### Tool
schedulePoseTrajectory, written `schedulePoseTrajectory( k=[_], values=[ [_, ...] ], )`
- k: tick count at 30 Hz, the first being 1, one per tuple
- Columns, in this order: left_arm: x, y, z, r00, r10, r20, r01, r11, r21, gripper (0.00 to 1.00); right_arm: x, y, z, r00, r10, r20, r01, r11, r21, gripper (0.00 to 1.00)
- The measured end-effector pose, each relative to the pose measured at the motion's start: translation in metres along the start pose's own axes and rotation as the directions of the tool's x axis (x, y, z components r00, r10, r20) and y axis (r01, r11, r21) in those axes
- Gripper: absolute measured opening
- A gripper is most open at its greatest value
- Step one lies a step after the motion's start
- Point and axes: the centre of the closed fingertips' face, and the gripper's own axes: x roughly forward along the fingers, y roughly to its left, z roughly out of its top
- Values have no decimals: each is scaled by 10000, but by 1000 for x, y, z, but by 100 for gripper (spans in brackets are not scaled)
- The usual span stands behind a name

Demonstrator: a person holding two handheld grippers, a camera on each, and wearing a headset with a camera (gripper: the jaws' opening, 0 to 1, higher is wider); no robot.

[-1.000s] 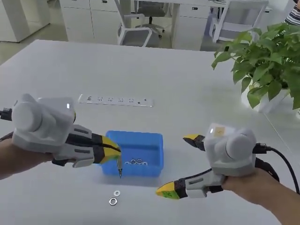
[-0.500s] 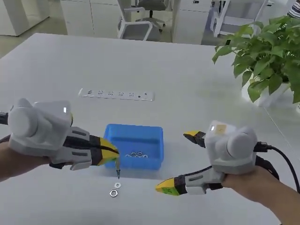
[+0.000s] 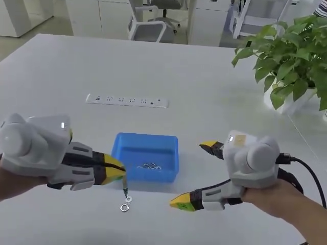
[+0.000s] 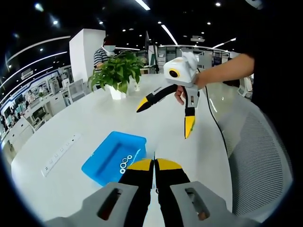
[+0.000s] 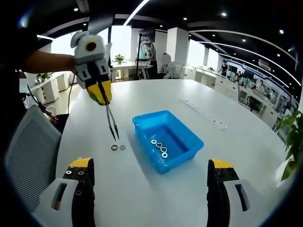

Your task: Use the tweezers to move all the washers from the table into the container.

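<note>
The job is sitting partly done. A cluster of washers (image 3: pixel 149 166) is already lying inside the blue container (image 3: pixel 145 149), while two washers (image 3: pixel 123 207) are waiting on the table (image 3: pixel 204 92), just off the container's 7 o'clock corner in the head view. Lifting those two and dropping them in is looking like all that is left.

The left gripper (image 3: pixel 121 174) is clamping the tweezers (image 3: pixel 124 187) between narrow jaws. The tweezers are pointing down, with their tips hanging right at the 12 o'clock edge of the nearer washer. I cannot tell whether they are touching it. The right gripper (image 3: pixel 186 175) is idling at the container's 4 o'clock, jaws spread wide and holding nothing.
</note>
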Motion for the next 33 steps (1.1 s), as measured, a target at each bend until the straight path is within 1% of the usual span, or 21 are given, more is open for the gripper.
schedulePoseTrajectory(
  k=[6, 11, 20, 26, 33],
  values=[
    [-1, -3, -4, 10000, -25, 0, 25, 10000, -22, 5, 2, 3, -3, 10000, 85, -38, -85, 10000, 1, 100],
    [0, -6, -8, 9999, -89, -75, 88, 10000, -41, 5, 3, 6, -5, 9999, 126, -115, -126, 9999, 9, 100],
    [3, -11, -10, 9996, -262, -78, 261, 9997, -34, 5, 2, 7, -6, 9999, 113, -94, -113, 9999, 13, 100],
    [6, -16, -17, 9991, -384, -195, 383, 9993, -32, 5, 3, 9, -7, 9998, 136, -125, -136, 9999, 18, 100],
    [7, -16, -20, 9991, -350, -227, 351, 9994, 9, 5, 5, 10, -8, 9998, 160, -102, -159, 9999, 20, 100]
  ],
)
